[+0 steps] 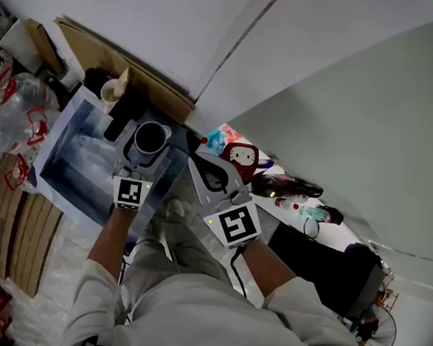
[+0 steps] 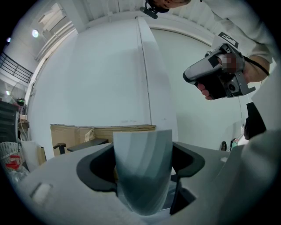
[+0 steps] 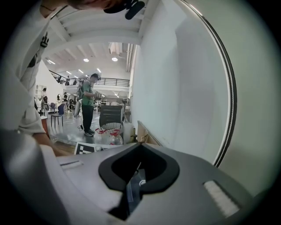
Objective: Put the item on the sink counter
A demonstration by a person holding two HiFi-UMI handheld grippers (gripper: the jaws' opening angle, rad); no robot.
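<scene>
**Cup clamped in left gripper at the sink's edge**

Cup (image 1: 151, 137) is a dark grey-blue tumbler, upright, mouth up. In the left gripper view I see it standing between the two jaws, which are closed against its sides. In the head view, the left gripper (image 1: 145, 150) holds it at about 2 o'clock from the middle of the sink (image 1: 60, 139), at the basin's far right corner. I cannot tell whether its base is resting on anything.

The right gripper (image 1: 218, 177) hangs just beside it at 4 o'clock. Its own view shows the jaws drawn together with nothing between them.

At 3 o'clock from the cup a red round item (image 1: 239, 159) sits beside a dark bottle (image 1: 286, 186) lying on its side. Flat cardboard (image 1: 127, 70) leans on the white wall at 11 o'clock.
</scene>
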